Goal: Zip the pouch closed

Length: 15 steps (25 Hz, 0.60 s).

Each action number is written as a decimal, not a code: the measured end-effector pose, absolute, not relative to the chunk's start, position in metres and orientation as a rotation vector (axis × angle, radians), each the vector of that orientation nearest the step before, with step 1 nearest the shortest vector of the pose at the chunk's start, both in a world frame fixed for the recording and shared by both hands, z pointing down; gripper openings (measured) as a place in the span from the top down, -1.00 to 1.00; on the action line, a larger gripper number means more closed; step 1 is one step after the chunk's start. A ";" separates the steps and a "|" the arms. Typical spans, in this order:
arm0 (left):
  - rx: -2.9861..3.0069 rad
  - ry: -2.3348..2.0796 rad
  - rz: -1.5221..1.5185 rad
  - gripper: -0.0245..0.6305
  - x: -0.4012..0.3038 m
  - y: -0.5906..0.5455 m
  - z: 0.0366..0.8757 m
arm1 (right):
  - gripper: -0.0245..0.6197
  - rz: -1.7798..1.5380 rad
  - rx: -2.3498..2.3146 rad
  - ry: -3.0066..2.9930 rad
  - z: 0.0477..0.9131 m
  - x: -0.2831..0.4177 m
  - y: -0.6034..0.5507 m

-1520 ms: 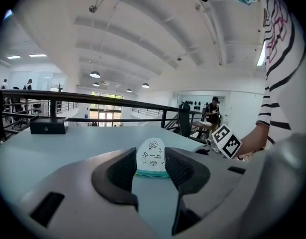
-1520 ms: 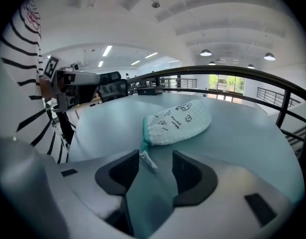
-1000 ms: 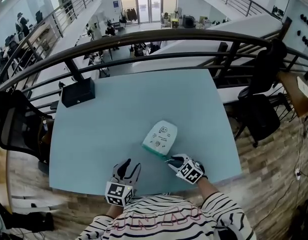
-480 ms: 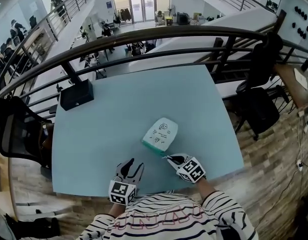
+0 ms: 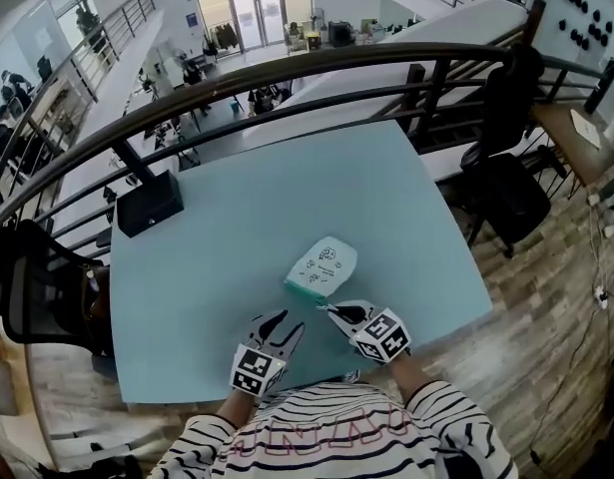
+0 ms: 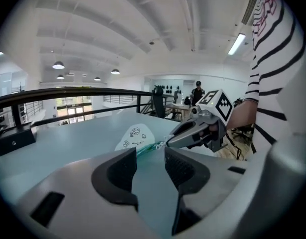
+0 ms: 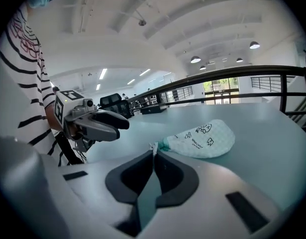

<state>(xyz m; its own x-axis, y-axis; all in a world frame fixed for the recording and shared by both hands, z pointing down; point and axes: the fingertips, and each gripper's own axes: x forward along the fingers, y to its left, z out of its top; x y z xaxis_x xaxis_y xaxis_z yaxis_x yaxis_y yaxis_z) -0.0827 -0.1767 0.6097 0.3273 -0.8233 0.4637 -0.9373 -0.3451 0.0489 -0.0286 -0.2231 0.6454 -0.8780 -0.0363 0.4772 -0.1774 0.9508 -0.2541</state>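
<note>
Head view: right tongs [image 5: 327, 310] pinch pull [image 5: 319, 307] (left [image 5: 290, 320] agape)

Table [image 5: 237, 238] mostly bare; black box [image 5: 150, 203] (far-left corner) and pouch [image 5: 321, 267] only obstacles, seemingly.

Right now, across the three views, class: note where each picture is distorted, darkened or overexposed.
Head view: fisheye bows the railing and table edges. Left gripper view: black vignetted corners, pouch sharp. Right gripper view: same vignette; ceiling lamps blown white.
</note>
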 end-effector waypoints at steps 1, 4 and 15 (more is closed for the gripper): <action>2.317 -1.546 0.534 0.46 -0.080 -0.178 0.611 | 0.81 0.403 0.163 -2.625 0.643 -0.030 -0.221; 2.395 -1.451 0.547 0.46 -0.071 -0.180 0.614 | 0.81 0.407 0.195 -2.634 0.638 -0.031 -0.213; 2.552 -1.087 0.498 0.44 -0.039 -0.169 0.621 | 0.81 0.472 0.336 -2.653 0.630 -0.022 -0.170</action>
